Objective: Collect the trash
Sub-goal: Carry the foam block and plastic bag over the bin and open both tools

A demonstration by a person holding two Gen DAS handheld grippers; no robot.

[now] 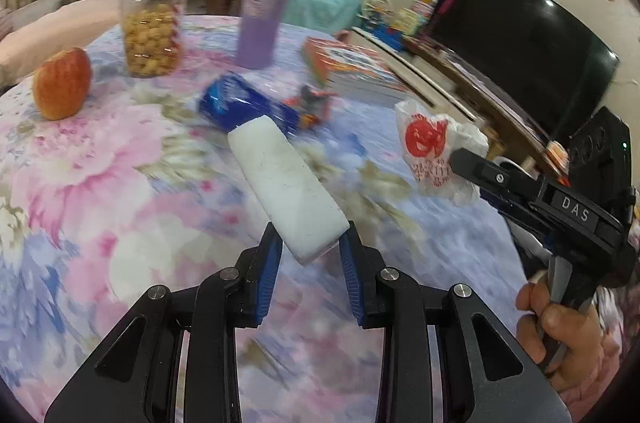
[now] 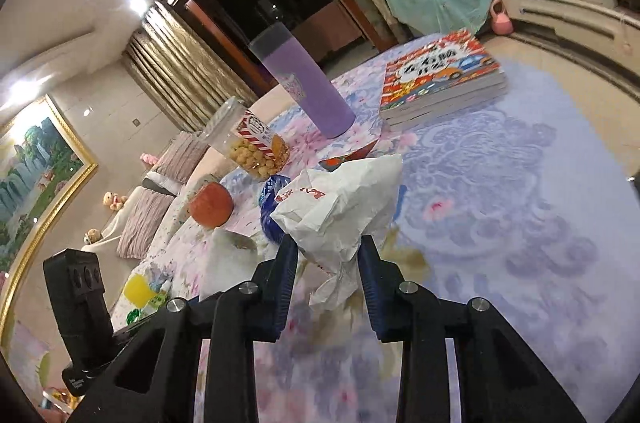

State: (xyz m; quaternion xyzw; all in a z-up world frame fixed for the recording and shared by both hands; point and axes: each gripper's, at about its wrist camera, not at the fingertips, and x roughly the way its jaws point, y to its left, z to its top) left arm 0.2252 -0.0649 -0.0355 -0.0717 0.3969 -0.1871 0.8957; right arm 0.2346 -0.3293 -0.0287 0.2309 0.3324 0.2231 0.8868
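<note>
From the left wrist, the left gripper (image 1: pixel 310 243) pinches the near end of a white foam block (image 1: pixel 286 183), which juts out above the flowered table (image 1: pixel 120 203) toward a blue wrapper (image 1: pixel 236 101). Beyond the wrapper stand a purple bottle (image 1: pixel 260 11) and a snack jar (image 1: pixel 154 23); an apple (image 1: pixel 62 83) lies to its left. To the right, the right gripper grips a crumpled white bag (image 1: pixel 434 147).

From the right wrist, the right gripper (image 2: pixel 328 251) pinches that bag (image 2: pixel 340 211) above the table (image 2: pixel 520 203), in front of the wrapper (image 2: pixel 270 207). Books (image 2: pixel 440 75) lie beyond.
</note>
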